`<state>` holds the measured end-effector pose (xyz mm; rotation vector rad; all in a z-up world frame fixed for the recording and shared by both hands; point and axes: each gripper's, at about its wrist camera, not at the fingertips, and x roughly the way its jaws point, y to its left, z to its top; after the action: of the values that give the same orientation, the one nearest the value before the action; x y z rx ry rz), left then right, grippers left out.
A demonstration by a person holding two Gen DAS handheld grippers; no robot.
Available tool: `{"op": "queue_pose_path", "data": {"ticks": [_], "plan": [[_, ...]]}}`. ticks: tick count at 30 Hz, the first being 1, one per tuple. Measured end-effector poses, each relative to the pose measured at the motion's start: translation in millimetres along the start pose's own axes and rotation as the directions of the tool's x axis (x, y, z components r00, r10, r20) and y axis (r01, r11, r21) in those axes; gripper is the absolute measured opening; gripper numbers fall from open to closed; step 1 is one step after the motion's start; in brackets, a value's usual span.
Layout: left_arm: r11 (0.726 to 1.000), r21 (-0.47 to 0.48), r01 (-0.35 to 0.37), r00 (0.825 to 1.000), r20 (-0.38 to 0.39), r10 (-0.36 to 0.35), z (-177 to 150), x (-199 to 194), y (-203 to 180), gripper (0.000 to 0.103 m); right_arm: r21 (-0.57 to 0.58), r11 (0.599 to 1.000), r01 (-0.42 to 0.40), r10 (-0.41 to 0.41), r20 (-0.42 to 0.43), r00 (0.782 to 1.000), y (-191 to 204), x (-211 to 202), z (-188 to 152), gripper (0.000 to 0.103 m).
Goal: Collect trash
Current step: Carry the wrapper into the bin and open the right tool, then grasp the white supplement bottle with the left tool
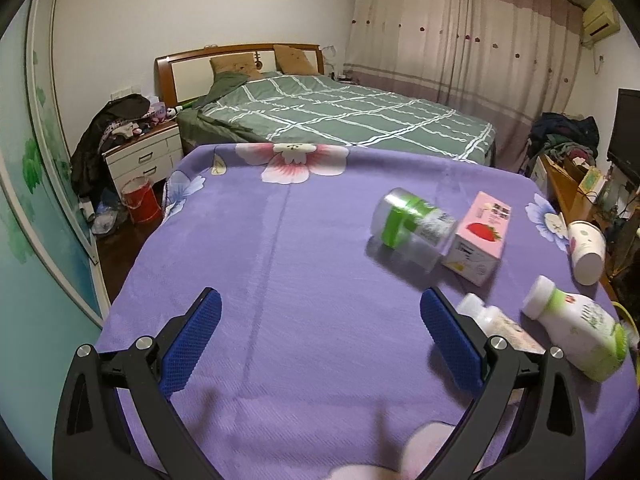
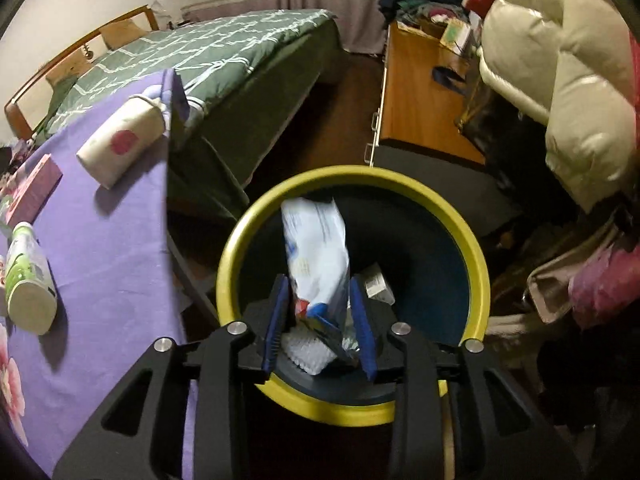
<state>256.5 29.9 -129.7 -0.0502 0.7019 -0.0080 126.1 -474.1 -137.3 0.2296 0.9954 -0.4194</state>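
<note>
Only right-wrist view: yellow-rimmed bin, white packet.

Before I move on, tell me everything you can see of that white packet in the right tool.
The white packet looks like a soft plastic pouch, crinkled, with blue print and a red-and-blue end near the camera. It stands lengthwise between the blue pads of the right tool, directly over the yellow-rimmed bin. It is blurred, so whether the pads press on it is unclear. Other scraps lie in the bin below.
</note>
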Motion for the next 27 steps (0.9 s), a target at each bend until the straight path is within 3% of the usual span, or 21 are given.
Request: {"op": "queue_pose_path", "data": {"ticks": [3, 8, 9, 14, 19, 24, 27], "plan": [[0.999, 0.019, 0.040, 0.999, -0.006, -0.039, -3.4, -10.5, -13.3, 0.098, 0.008, 1.000, -0.009, 0.009, 0.013, 1.000, -2.4, 0.1, 1.1, 0.034], [0.970, 0.176, 0.167, 0.986, -0.035, -0.164, -4.7, -17.2, -49.9, 0.098, 0.000, 0.997, -0.072, 0.072, 0.028, 0.997, 2.1, -1.6, 0.8, 0.037], [0.945, 0.233, 0.229, 0.973, -0.069, -0.219, -4.5, -15.2, -59.7, 0.098, 0.001, 0.996, -0.084, 0.084, 0.029, 0.996, 2.8, -2.0, 0.6, 0.037], [0.862, 0.383, 0.333, 0.943, -0.144, -0.300, -6.2, -7.3, -86.9, 0.098, 0.002, 0.994, -0.111, 0.111, 0.027, 0.993, 8.1, -3.3, -0.9, 0.041], [0.802, 0.435, 0.409, 0.911, -0.238, -0.336, -8.5, 13.9, -104.4, 0.098, -0.002, 0.993, -0.120, 0.120, 0.017, 0.993, 12.0, -0.8, -0.4, 0.041], [0.782, 0.435, 0.446, 0.891, -0.297, -0.342, -12.2, 36.6, -109.0, 0.098, -0.013, 0.992, -0.126, 0.126, 0.016, 0.992, 16.6, -1.4, -0.6, 0.041], [0.778, 0.444, 0.445, 0.891, -0.304, -0.336, -13.9, 43.6, -111.9, 0.098, -0.019, 0.992, -0.128, 0.128, 0.014, 0.992, 18.8, -1.5, -1.5, 0.041]]}}
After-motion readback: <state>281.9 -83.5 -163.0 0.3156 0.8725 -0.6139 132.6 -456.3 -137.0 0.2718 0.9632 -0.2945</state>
